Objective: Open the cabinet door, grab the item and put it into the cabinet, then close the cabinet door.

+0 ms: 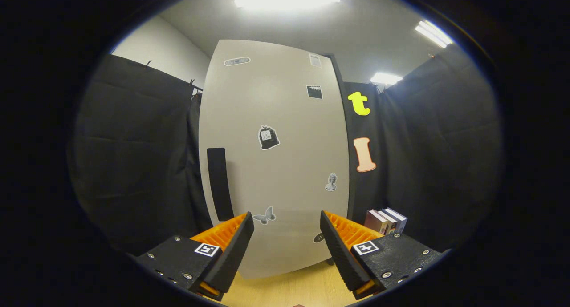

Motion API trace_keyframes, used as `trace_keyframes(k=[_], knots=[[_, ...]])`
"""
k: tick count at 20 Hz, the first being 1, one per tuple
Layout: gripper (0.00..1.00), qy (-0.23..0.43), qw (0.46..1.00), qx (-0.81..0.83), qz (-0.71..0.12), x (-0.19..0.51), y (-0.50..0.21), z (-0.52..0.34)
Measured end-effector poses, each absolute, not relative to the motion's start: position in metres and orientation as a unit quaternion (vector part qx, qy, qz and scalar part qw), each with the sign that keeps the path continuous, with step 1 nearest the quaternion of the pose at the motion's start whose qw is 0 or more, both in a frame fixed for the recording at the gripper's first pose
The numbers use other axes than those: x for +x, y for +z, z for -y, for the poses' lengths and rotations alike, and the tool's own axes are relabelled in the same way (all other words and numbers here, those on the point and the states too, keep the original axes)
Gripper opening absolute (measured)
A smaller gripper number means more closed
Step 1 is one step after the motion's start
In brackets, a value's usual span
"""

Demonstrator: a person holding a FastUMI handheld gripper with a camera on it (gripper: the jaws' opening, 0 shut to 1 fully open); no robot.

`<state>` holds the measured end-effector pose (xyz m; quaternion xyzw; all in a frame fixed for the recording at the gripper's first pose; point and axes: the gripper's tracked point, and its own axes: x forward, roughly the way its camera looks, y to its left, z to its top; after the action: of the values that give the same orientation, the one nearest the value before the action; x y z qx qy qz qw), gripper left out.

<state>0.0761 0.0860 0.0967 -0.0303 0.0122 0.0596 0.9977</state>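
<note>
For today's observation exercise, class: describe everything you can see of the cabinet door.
The cabinet door is a tall, pale beige panel that looks smooth and matte. It is shut and upright on the light wooden surface. A long dark vertical handle sits near its left edge, and small stickers dot its face, including a butterfly and a dark bag shape. It stands beyond the open claw, which does not touch it. Books stand to its right.
</note>
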Motion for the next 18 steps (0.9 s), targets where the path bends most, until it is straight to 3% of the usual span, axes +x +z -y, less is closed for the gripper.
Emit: trace_keyframes(k=[18], knots=[[0.93,0.031,0.999,-0.029,0.006,-0.015,0.072,-0.036]])
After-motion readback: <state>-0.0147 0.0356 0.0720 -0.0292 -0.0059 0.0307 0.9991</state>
